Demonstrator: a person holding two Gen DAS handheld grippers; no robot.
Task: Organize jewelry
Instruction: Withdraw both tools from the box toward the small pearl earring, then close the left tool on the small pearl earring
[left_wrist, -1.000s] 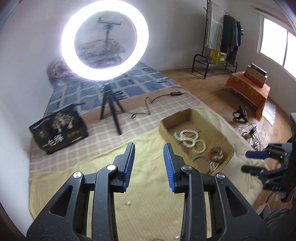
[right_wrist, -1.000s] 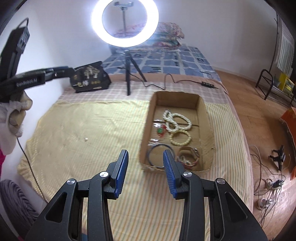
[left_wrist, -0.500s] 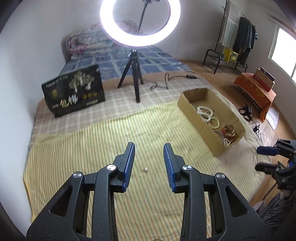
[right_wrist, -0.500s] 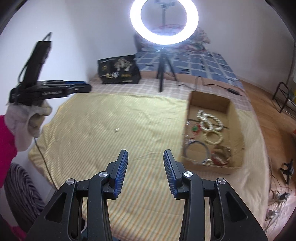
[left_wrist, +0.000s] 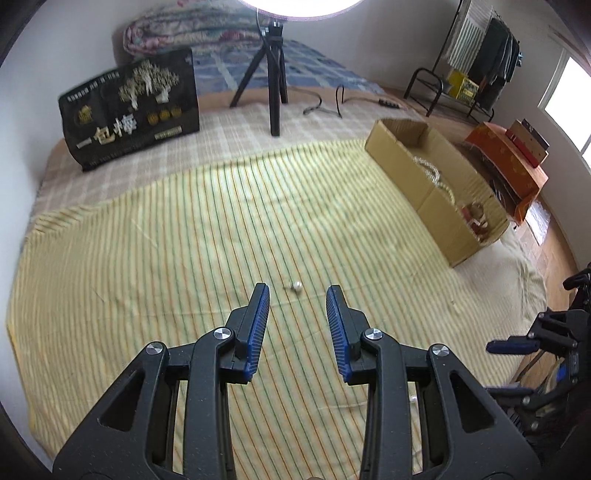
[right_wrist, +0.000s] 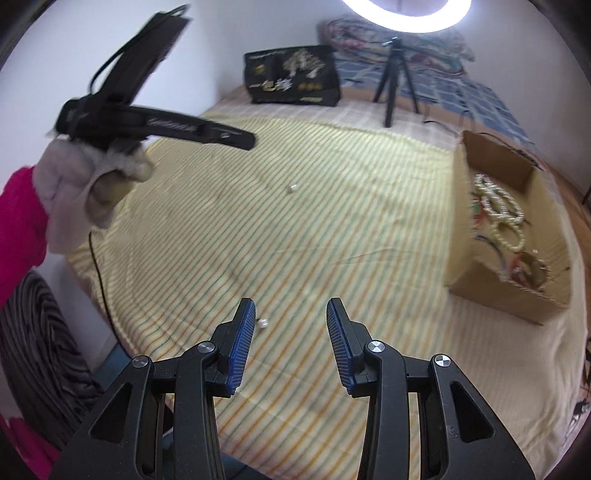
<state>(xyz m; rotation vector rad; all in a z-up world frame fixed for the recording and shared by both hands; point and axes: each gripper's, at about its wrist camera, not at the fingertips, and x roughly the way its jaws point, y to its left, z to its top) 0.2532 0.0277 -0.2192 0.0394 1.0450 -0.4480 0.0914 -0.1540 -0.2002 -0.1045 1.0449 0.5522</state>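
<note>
Pearl (left_wrist: 296, 285) lies just above centre frame, probably a bead, straight ahead between the empty, spread left claw (left_wrist: 297, 295) fingers.

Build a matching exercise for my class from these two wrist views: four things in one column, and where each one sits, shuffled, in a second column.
Things:
1. pearl bracelets
2. small white bead
3. black gift bag
4. tripod

Places:
A. on the checked cloth, under the ring light
B. loose on the yellow striped cloth, just ahead of the left gripper
C. inside the cardboard box
D. standing at the far left of the bed, near the wall

Pairs: 1-C, 2-B, 3-D, 4-A
</note>
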